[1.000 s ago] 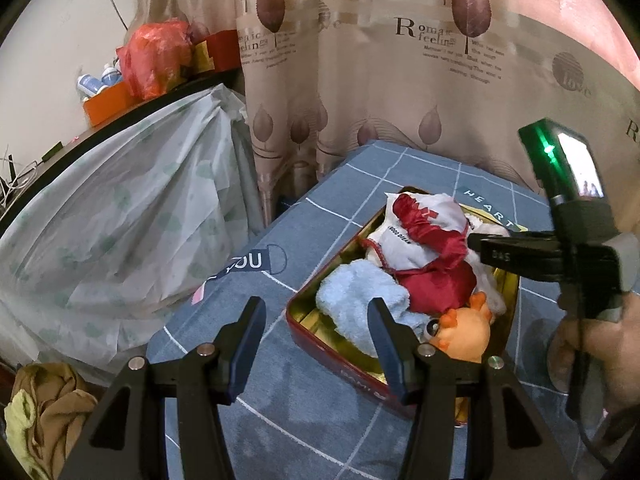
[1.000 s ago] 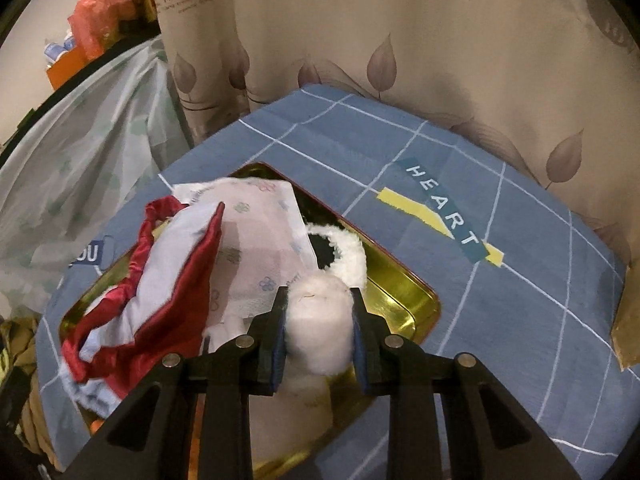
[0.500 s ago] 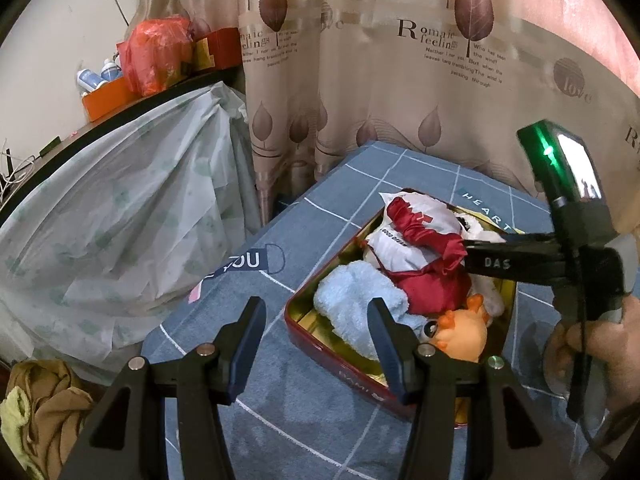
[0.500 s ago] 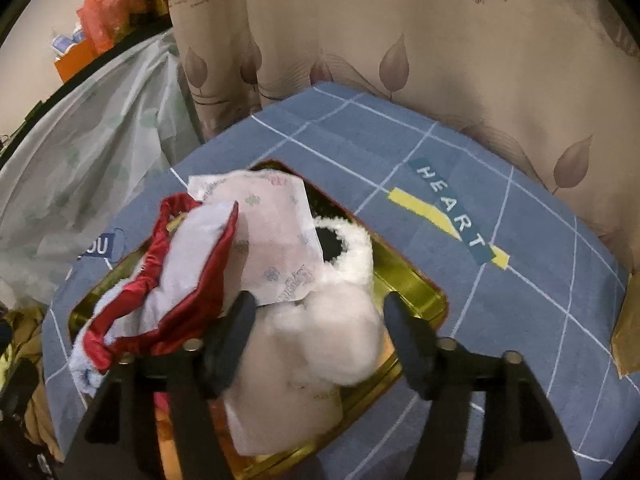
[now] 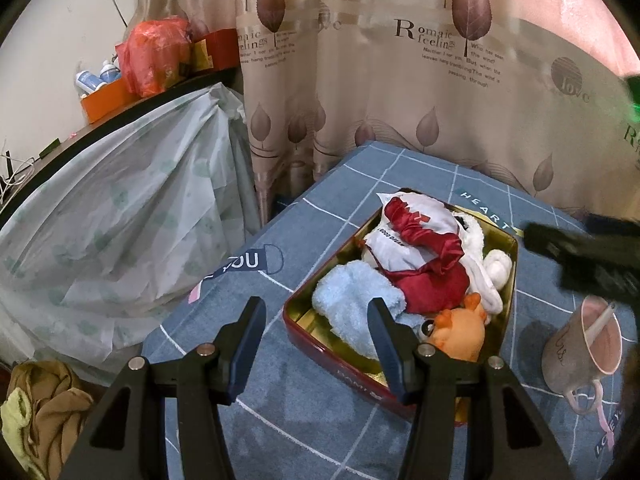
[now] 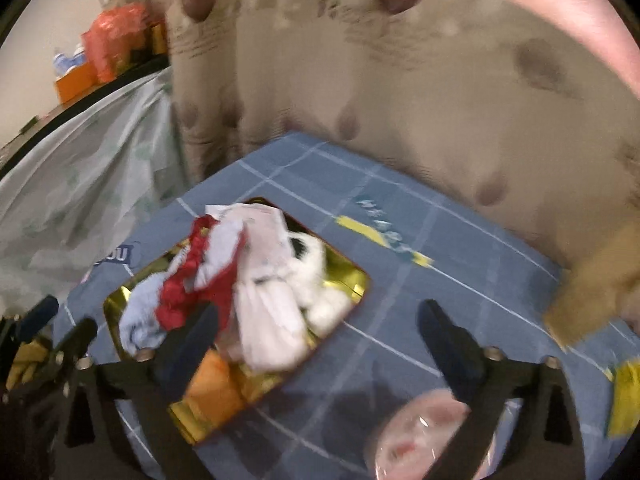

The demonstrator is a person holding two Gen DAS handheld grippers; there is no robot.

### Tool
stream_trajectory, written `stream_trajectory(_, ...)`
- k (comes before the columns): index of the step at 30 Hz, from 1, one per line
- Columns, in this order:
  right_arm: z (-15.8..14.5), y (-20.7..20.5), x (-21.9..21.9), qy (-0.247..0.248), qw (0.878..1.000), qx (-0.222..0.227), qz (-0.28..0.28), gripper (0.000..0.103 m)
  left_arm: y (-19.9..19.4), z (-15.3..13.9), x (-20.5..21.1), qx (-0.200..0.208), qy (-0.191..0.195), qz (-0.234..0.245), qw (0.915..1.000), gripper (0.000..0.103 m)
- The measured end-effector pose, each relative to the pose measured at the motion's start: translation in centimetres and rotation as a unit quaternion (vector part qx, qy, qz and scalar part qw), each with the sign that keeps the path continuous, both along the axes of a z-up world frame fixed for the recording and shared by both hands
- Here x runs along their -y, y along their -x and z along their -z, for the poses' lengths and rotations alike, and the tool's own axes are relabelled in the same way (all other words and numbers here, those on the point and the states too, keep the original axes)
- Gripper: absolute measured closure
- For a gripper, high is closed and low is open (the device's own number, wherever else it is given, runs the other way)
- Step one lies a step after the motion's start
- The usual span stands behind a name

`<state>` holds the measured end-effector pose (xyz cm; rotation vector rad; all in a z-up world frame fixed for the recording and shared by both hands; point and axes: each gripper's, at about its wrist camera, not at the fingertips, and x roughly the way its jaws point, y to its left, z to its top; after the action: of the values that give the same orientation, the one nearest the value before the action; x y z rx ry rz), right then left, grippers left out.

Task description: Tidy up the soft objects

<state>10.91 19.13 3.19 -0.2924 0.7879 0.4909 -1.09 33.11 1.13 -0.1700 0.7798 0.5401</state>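
Change: our right gripper (image 6: 316, 320), a second ago clamped on the white plush (image 6: 320, 300), has just been opening; its jaws now gape empty.
White plush: lying in the red tin (image 5: 344, 368), beyond our raised right jaws.
Left gripper (image 5: 316, 340): half-open, empty, beside the tin's near corner.

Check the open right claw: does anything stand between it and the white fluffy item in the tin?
Nothing visible does. The right claw, its jaws just opened wide and empty, hangs over the tin; the white fluffy item lies uncovered on top, beside the red-and-white cloth.
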Motion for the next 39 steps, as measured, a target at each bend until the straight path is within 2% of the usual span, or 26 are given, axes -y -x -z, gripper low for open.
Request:
stream_trajectory(4,-0.4,3.6,2.1,0.009,0.997,0.05,0.066,0.001,-0.1,0.1,0.2,-0.004,-0.007,-0.001,1.0,0.047)
stream_trajectory(13,0.4,8.8,4.6,0.0,0.996,0.056,0.069,0.001,-0.2,0.0,2.0,-0.01,-0.034,0.013,0.9993,0.044)
stream_trajectory(18,1.0,9.1,5.8,-0.011,0.995,0.039,0.094,0.001,-0.5,0.0,3.2,-0.013,-0.046,0.027,0.9985,0.044)
stream_trajectory(26,2.8,8.4,6.2,-0.007,0.996,0.001,0.091,0.001,-0.9,0.4,4.7,-0.019,-0.056,0.055,0.9967,0.044)
stream_trajectory(39,3.4,8.3,6.5,0.0,0.996,-0.008,0.088,0.001,-1.1,0.7,5.7,-0.012,-0.048,0.083,0.9953,0.044)
